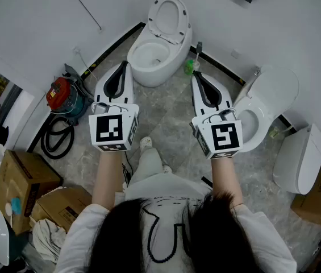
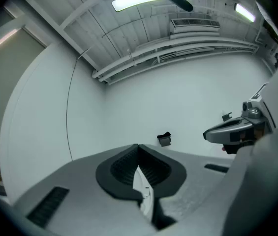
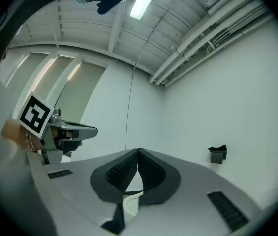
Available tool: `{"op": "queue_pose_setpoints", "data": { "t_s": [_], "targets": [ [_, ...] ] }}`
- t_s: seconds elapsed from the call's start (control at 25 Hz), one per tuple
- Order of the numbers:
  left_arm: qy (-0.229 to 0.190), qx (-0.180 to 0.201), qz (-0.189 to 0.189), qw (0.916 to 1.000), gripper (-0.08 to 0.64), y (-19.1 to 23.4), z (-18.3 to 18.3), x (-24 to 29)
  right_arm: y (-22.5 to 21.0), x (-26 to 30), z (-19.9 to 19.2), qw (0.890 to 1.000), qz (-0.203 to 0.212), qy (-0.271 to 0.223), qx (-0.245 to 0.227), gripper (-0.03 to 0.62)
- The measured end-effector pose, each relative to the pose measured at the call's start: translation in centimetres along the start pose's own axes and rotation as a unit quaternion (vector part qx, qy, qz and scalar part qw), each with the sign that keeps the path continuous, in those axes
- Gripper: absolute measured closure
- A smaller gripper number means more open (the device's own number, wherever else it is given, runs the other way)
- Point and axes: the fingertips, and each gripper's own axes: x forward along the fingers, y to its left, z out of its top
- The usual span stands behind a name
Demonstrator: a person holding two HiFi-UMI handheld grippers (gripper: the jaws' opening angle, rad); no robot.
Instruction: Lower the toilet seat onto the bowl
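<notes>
- Both tools are up in front of me at chest height. My left tool has its jaws pressed together with nothing between them, and my right tool is the same, closed and empty.
- Why so? I reckon I'm at the start, squared up to the job. Nothing needs carrying, and closed jaws make a blunt tip I can hook over an edge or push with.
- They're tipped upward, too. Each tool's own view takes in wall and ceiling rather than the toilet, and each catches the other tool off to its side.
- The toilet seat is straight ahead in the corner, well beyond both tips, with neither tool touching it. It stands raised over the bowl.
- Orientation: its long axis runs from the hinge at the back of the bowl up toward the wall. It's close to upright and leaning back, the ring's open face turned toward me.
- To come down it has to swing forward about that hinge until the long axis lies along the bowl, front edge pointing at me.
- A second toilet sits off my right side and a green bottle stands just beside the bowl. Neither is my target.
</notes>
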Motion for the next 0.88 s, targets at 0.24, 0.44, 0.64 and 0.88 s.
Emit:
{"op": "queue_pose_setpoints", "data": {
  "t_s": [0.24, 0.44, 0.64, 0.88],
  "targets": [
    [0.006, 0.005, -0.001, 1.0000, 0.551, 0.3, -0.4, 2.2, -2.3, 1.2, -0.6, 1.000, -0.011, 0.004, 0.004, 0.565],
    [0.008, 0.004, 0.003, 1.0000, 0.551, 1.6, -1.0, 4.5, -3.9, 3.0, -1.3, 1.000, -0.017, 0.006, 0.008, 0.565],
    [0.011, 0.006, 0.002, 0.9999, 0.551, 2.9, -2.2, 7.8, -5.8, 5.9, -2.3, 1.000, -0.021, 0.005, 0.015, 0.565],
    [0.010, 0.001, 0.006, 0.9999, 0.551, 5.8, -4.0, 13.0, -8.5, 11.0, -3.7, 0.999, -0.030, 0.014, 0.005, 0.565]
  ]
}}
